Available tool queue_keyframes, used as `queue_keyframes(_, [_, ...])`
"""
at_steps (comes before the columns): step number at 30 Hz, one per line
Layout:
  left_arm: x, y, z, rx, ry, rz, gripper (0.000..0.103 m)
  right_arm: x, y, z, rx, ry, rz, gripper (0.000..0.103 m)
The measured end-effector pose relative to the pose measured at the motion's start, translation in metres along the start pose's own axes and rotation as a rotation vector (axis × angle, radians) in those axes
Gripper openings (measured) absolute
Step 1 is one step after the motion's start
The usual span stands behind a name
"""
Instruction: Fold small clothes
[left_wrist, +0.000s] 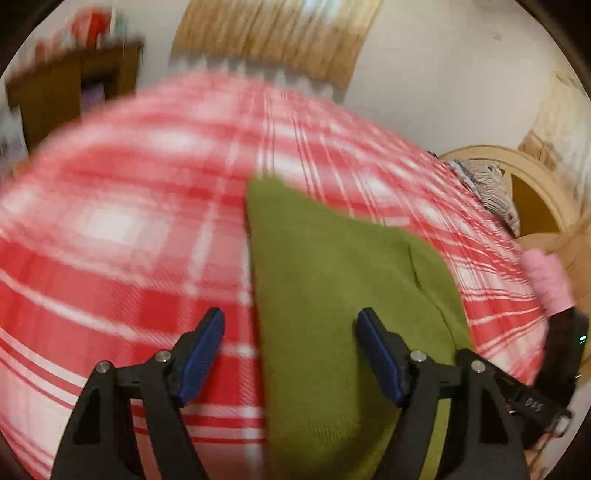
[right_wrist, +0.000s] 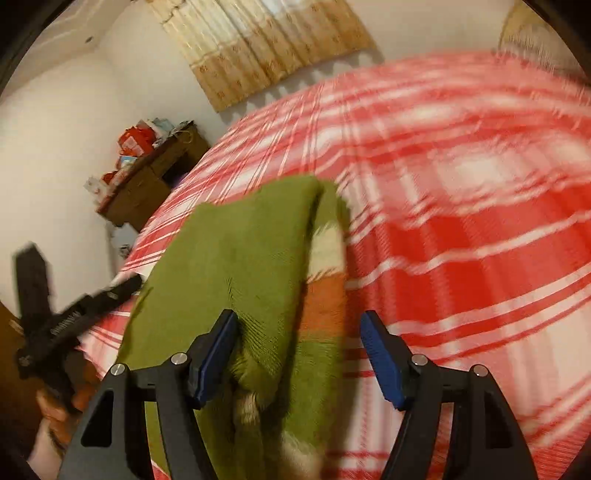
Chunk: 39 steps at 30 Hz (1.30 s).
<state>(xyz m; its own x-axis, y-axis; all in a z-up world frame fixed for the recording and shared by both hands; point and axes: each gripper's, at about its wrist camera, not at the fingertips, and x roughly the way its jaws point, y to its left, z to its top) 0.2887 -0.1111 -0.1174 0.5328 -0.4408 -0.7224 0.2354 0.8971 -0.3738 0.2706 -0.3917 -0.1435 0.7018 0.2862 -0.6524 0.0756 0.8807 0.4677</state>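
Note:
A small green knitted garment (left_wrist: 332, 295) lies on a red-and-white plaid bedspread (left_wrist: 129, 221). In the right wrist view the garment (right_wrist: 240, 258) is folded over, with orange and cream stripes showing along its right edge. My left gripper (left_wrist: 291, 350) is open, its jaws wide apart over the garment's left edge. My right gripper (right_wrist: 299, 354) is open above the garment's near end; its left finger (right_wrist: 218, 354) touches the cloth. The left gripper also shows at the left of the right wrist view (right_wrist: 74, 317). Both views are motion-blurred.
The bedspread (right_wrist: 461, 221) fills most of both views. A wooden cabinet (right_wrist: 147, 184) with red boxes on top stands by the far wall under a curtain (right_wrist: 266, 44). A round wooden headboard (left_wrist: 517, 173), grey cloth (left_wrist: 487, 188) and a pink item (left_wrist: 546, 277) lie at the right.

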Motion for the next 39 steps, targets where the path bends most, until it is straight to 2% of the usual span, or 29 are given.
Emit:
queue_keyframes(1, [0.006, 0.003, -0.006, -0.019, 0.015, -0.020, 0.077, 0.000, 0.003, -0.001, -0.011, -0.013, -0.006, 0.069])
queue_keyframes(2, [0.004, 0.004, -0.011, -0.019, -0.018, -0.031, 0.078, 0.001, 0.008, -0.003, -0.038, -0.001, 0.000, 0.069])
queue_keyframes(4, [0.002, 0.002, -0.014, 0.005, -0.014, -0.061, 0.078, 0.004, 0.015, -0.006, -0.075, 0.031, 0.063, 0.069])
queue_keyframes(7, [0.003, 0.005, -0.014, -0.007, -0.007, -0.097, 0.077, 0.007, 0.021, -0.006, -0.114, 0.039, 0.054, 0.069])
queue_keyframes(11, [0.003, -0.003, -0.016, 0.012, -0.012, -0.093, 0.077, 0.014, 0.012, 0.001, -0.052, 0.029, 0.078, 0.069])
queue_keyframes(15, [0.005, -0.008, -0.014, 0.034, -0.023, -0.065, 0.077, 0.022, 0.024, 0.006, -0.110, 0.046, 0.032, 0.068])
queue_keyframes(16, [0.006, -0.009, -0.013, 0.041, -0.023, -0.063, 0.075, 0.022, 0.027, 0.005, -0.122, 0.046, 0.021, 0.061])
queue_keyframes(17, [0.006, -0.013, -0.013, 0.059, -0.020, -0.080, 0.060, 0.020, 0.030, 0.004, -0.124, 0.049, 0.030, 0.056])
queue_keyframes(18, [0.004, -0.013, -0.013, 0.080, -0.022, -0.078, 0.054, 0.021, 0.032, 0.006, -0.116, 0.055, 0.046, 0.044])
queue_keyframes(19, [0.002, -0.018, -0.014, 0.105, -0.028, -0.056, 0.052, 0.019, 0.032, 0.004, -0.111, 0.057, 0.042, 0.041])
queue_keyframes(21, [-0.003, -0.026, -0.015, 0.154, -0.029, -0.021, 0.042, 0.015, 0.038, 0.003, -0.104, 0.063, 0.031, 0.038])
queue_keyframes(26, [-0.026, -0.029, -0.015, 0.168, 0.030, -0.007, 0.038, -0.014, 0.056, -0.004, -0.065, 0.056, 0.098, 0.035])
queue_keyframes(29, [-0.053, -0.028, -0.026, 0.181, 0.100, -0.025, 0.038, -0.042, 0.072, -0.022, -0.068, 0.085, 0.137, 0.035])
queue_keyframes(34, [-0.104, -0.010, -0.072, 0.193, 0.217, -0.068, 0.038, -0.087, 0.087, -0.083, -0.080, 0.180, 0.208, 0.035])
queue_keyframes(37, [-0.104, -0.002, -0.099, 0.206, 0.250, -0.038, 0.040, -0.092, 0.086, -0.118, -0.103, 0.213, 0.179, 0.036])
queue_keyframes(39, [-0.098, 0.006, -0.106, 0.191, 0.223, -0.016, 0.055, -0.089, 0.081, -0.132, -0.109, 0.207, 0.124, 0.042])
